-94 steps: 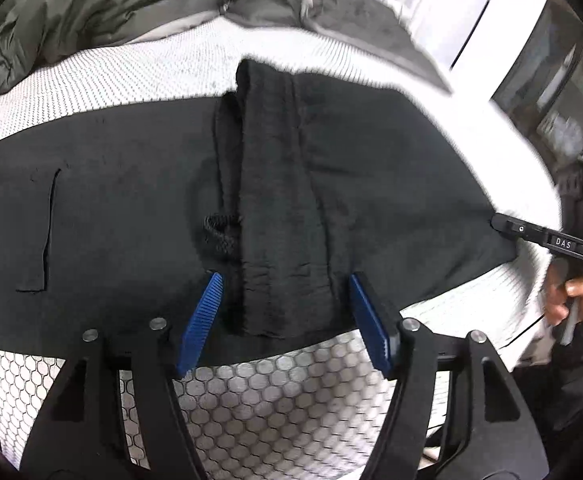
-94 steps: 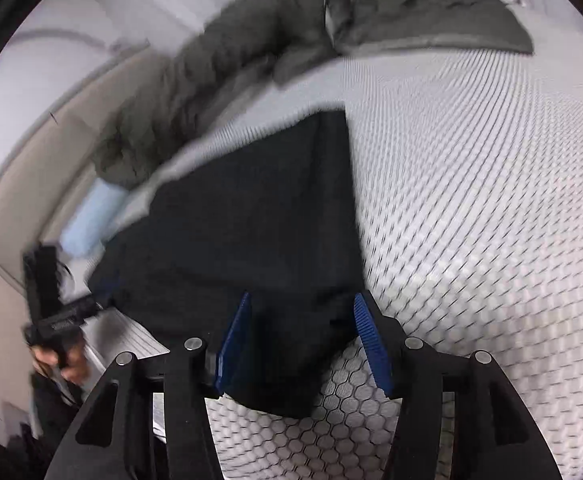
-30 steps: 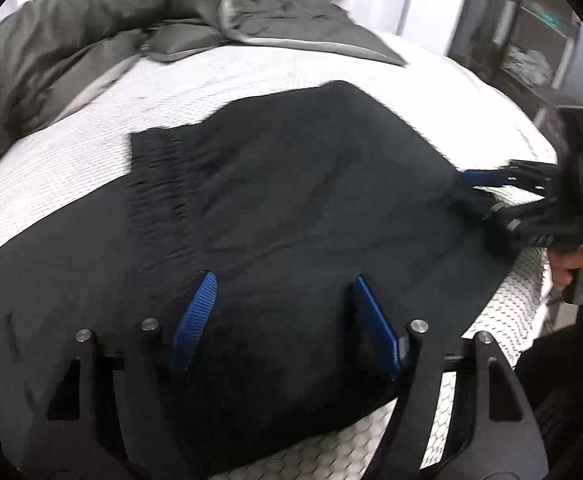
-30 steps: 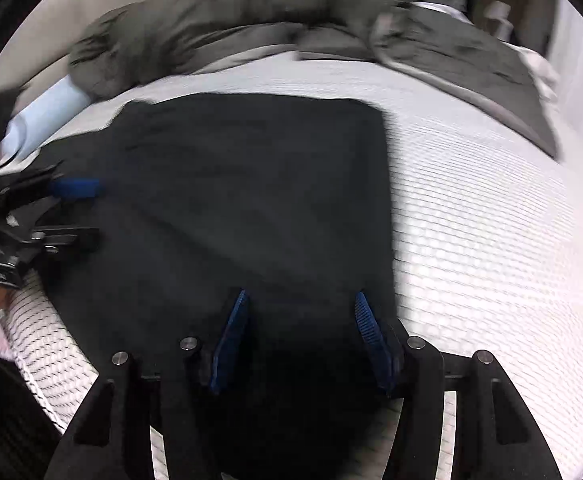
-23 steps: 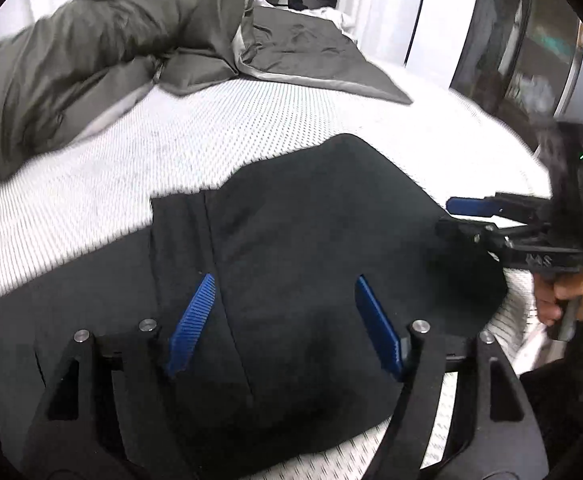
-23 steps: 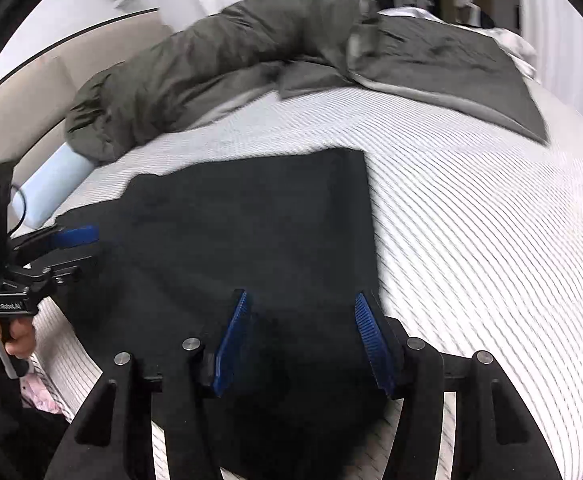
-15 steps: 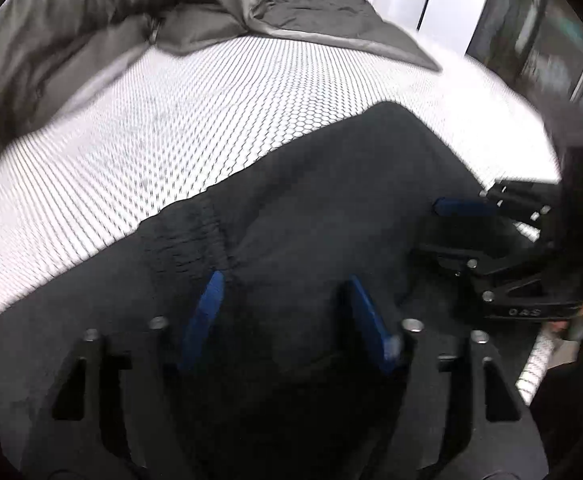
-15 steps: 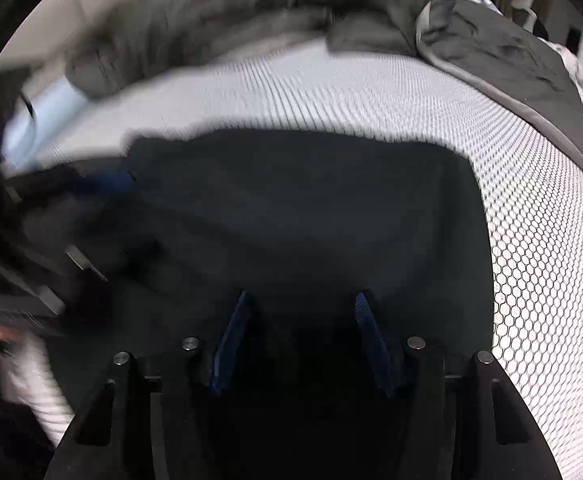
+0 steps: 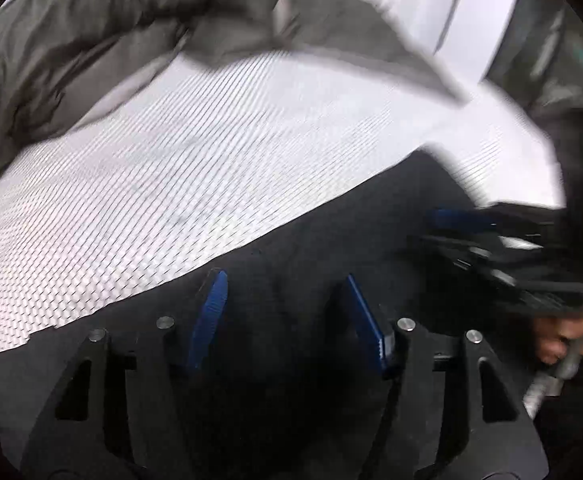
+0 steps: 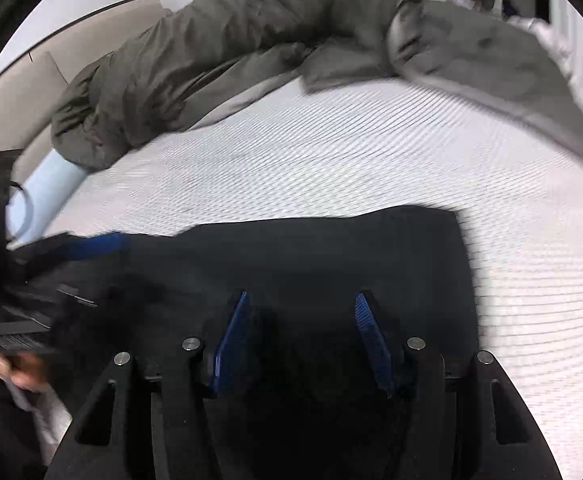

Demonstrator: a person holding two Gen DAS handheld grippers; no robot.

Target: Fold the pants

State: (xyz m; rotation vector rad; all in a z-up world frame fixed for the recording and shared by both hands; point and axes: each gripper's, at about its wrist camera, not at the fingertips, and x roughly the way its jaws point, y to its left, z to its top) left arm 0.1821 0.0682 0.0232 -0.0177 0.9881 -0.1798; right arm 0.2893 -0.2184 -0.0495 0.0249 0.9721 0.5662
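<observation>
The black pants (image 9: 331,232) lie folded on the white honeycomb bed cover (image 9: 171,180). Their far edge runs just beyond my fingertips. My left gripper (image 9: 284,280) has its jaws about half apart, and black cloth fills the gap between the blue pads. In the right wrist view the pants (image 10: 311,248) end in a square corner at the right. My right gripper (image 10: 302,297) holds a bunch of the same cloth at a similar width. Each view shows the other gripper at its side, with one blue pad (image 9: 459,216) resting on the cloth.
A rumpled grey duvet (image 9: 111,40) (image 10: 231,48) lies across the far side of the bed. A light-blue roll (image 10: 47,188) sits at the left by the beige headboard. The person's hand (image 9: 579,336) grips the right handle. Bare white cover (image 10: 331,152) lies beyond the pants.
Both grippers have moved forward across the pants. The far edge of the pants, well ahead a second ago, now sits just past the fingertips. The left jaws narrowed slightly.
</observation>
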